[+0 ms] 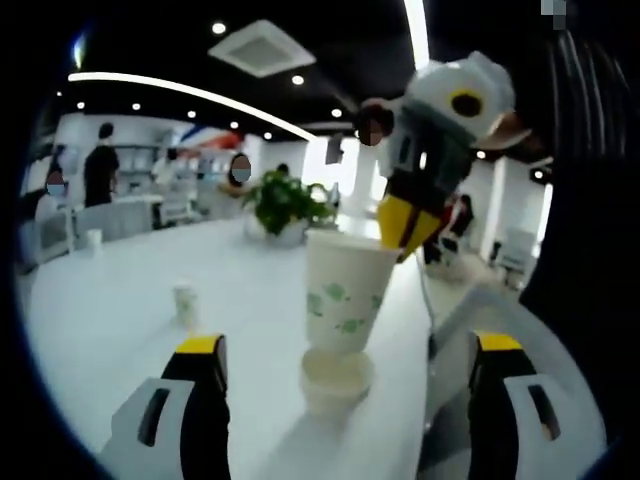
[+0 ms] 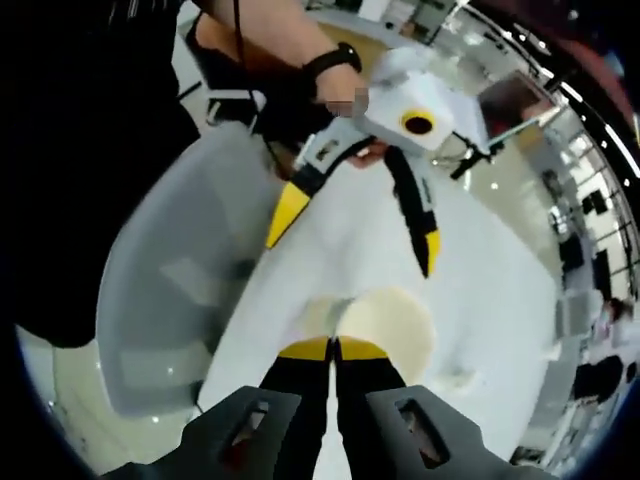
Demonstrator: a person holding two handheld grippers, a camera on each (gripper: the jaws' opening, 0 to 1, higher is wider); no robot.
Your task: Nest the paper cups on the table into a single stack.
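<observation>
A white paper cup with green prints (image 1: 345, 295) stands upright in the middle of the left gripper view. My right gripper (image 1: 405, 235) comes down from the upper right and pinches its rim. Under its base is a second white cup (image 1: 336, 382) on the table; how deep the upper one sits in it I cannot tell. My left gripper (image 1: 348, 345) is wide open, one jaw on each side of the two cups. In the right gripper view my right gripper (image 2: 333, 350) is shut on the cup's rim (image 2: 395, 318), and the left gripper (image 2: 358, 232) stands open beyond it.
Another small cup (image 1: 185, 300) stands farther off on the white table (image 1: 120, 330), and one more (image 1: 93, 238) at the far left. A potted plant (image 1: 283, 200) is at the back. A grey chair (image 2: 165, 300) stands at the table's edge. People are in the background.
</observation>
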